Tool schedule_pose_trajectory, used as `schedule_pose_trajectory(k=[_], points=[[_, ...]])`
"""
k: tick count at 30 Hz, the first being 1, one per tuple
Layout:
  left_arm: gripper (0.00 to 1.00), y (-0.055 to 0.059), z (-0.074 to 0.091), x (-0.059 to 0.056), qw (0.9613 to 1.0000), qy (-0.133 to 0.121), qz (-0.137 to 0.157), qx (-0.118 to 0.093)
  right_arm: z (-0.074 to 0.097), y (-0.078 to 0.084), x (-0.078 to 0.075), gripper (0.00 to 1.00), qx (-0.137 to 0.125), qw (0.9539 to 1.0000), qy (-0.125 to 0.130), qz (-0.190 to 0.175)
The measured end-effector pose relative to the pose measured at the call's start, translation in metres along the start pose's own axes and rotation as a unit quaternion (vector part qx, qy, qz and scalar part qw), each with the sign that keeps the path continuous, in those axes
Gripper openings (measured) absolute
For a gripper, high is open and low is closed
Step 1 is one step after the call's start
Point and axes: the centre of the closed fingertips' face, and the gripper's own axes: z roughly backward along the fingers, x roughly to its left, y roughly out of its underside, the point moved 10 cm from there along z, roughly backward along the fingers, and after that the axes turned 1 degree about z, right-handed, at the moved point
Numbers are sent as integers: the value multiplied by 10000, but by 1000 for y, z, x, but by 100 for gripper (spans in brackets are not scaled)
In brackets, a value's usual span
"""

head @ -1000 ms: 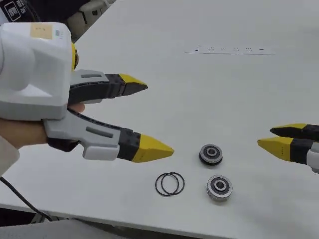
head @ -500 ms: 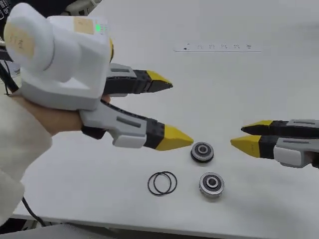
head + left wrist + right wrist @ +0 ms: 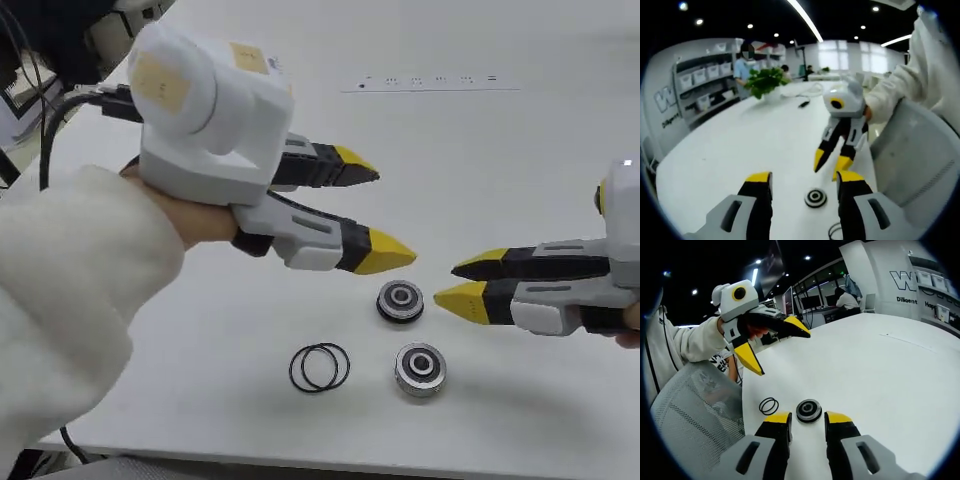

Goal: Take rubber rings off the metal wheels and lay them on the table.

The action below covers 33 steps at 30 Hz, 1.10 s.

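Black rubber rings (image 3: 320,367), two, lie flat on table (image 3: 520,180) beside near wheel (image 3: 420,368), which looks bare; far wheel (image 3: 400,300) seems still ringed. R gripper (image 3: 444,281) has closed in just beside it, jaws slightly apart, empty. L gripper (image 3: 397,215) has come in above, jaws wide, empty. Next strip prob. about to start.

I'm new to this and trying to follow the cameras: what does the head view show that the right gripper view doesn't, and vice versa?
Head view adds a second wheel, nearer the person, and the right gripper seen whole from outside. Right gripper view adds a mesh chair back and the dim room beyond the table. Both share the left gripper with open jaws, two loose rubber rings, the farther wheel and the white table.
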Motion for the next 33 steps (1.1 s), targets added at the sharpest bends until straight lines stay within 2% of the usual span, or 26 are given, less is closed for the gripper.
schedule_pose_trajectory(k=[4,7,13,19,25,32,33], points=[[48,13,-11,0,10000,47,23,34,-7,3,-3,23,128,9999,-49,36],[40,25,-19,-2,9999,60,44,140,-13,5,-5,22,230,9997,-97,49],[36,44,-29,-4,9992,80,222,312,-22,9,-8,22,382,9992,-131,65],[30,50,-36,-7,9990,95,243,352,-28,12,-8,21,454,9988,-178,64],[25,57,-46,-10,9985,134,165,495,-31,15,-6,19,515,9984,-190,137],[22,63,-49,-14,9974,219,95,682,-31,16,-6,17,563,9979,-134,280],[21,63,-49,-14,9976,226,88,645,-31,16,-5,16,571,9978,-126,301]])
